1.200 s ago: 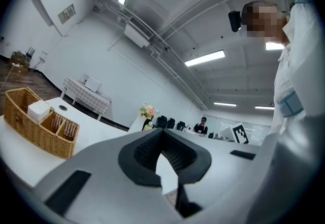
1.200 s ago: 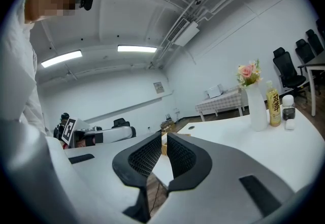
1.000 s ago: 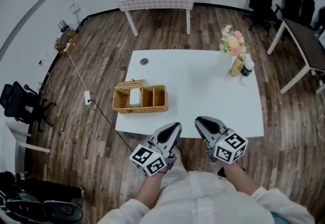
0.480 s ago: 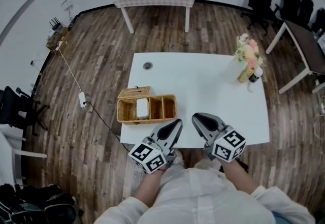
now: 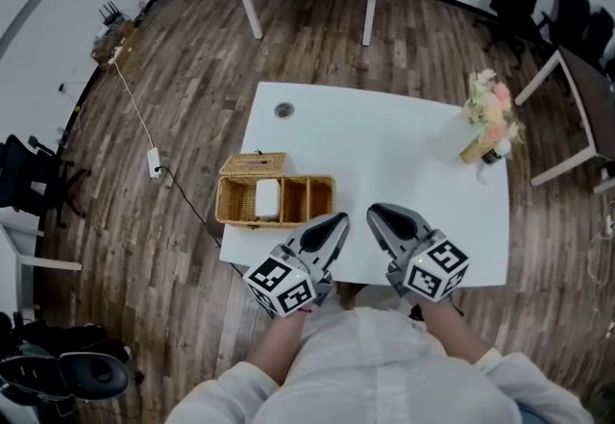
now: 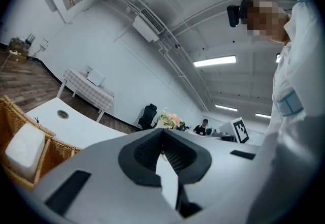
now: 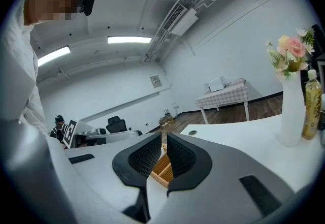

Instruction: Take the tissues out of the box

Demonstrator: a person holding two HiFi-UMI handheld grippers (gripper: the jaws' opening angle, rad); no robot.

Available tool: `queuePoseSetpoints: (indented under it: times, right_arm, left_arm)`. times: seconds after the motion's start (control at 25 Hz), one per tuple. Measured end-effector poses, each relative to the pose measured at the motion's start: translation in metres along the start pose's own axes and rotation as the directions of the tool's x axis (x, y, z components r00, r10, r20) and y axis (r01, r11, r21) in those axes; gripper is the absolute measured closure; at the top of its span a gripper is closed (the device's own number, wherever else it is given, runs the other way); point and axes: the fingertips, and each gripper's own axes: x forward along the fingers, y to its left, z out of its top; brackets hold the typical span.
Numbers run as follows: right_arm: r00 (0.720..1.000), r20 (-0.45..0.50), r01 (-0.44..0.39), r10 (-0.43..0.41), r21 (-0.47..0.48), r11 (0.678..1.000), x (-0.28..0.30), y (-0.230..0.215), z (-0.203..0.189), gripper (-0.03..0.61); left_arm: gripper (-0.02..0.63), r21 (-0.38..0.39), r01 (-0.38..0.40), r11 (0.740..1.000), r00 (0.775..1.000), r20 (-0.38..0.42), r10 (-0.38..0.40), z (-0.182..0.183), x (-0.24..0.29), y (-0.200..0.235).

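**Tools, two.** Your left tool (image 5: 332,225) has its jaws pressed together on nothing. Your right tool (image 5: 382,218) has its jaws drawn to a thin slit and is also empty. Both hover over the table's (image 5: 384,143) near edge.

**Wicker box (image 5: 279,220), one.** It lies ahead and to the left of both tools, with its long axis running left to right. Your left tool is nearer, just beside its right front corner.

**Tissues (image 5: 267,199), one white pack.** It sits in the box's left half.

**Vase of flowers (image 5: 488,114), one,** well apart at the far right.
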Motion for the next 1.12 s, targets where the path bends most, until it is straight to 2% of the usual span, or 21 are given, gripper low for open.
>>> queuePoseSetpoints:
  times: [0.56, 0.84, 1.12]
  right_arm:
    - [0.992, -0.045, -0.12, 0.12, 0.003, 0.993, 0.009, -0.026, 0.011, 0.541]
    - [0.99, -0.052, -0.13, 0.131, 0.017, 0.991, 0.002, -0.039, 0.011, 0.541]
    - [0.988, -0.063, -0.142, 0.142, 0.018, 0.99, 0.008, -0.04, 0.009, 0.541]
  left_arm:
    - [0.612, 0.026, -0.103, 0.994, 0.994, 0.026, 0.102, 0.002, 0.022, 0.007]
    - [0.612, 0.041, -0.15, 0.988, 0.989, 0.006, 0.149, 0.001, 0.019, 0.017]
    - [0.611, 0.056, -0.155, 0.986, 0.988, 0.001, 0.155, 0.0, 0.029, 0.021]
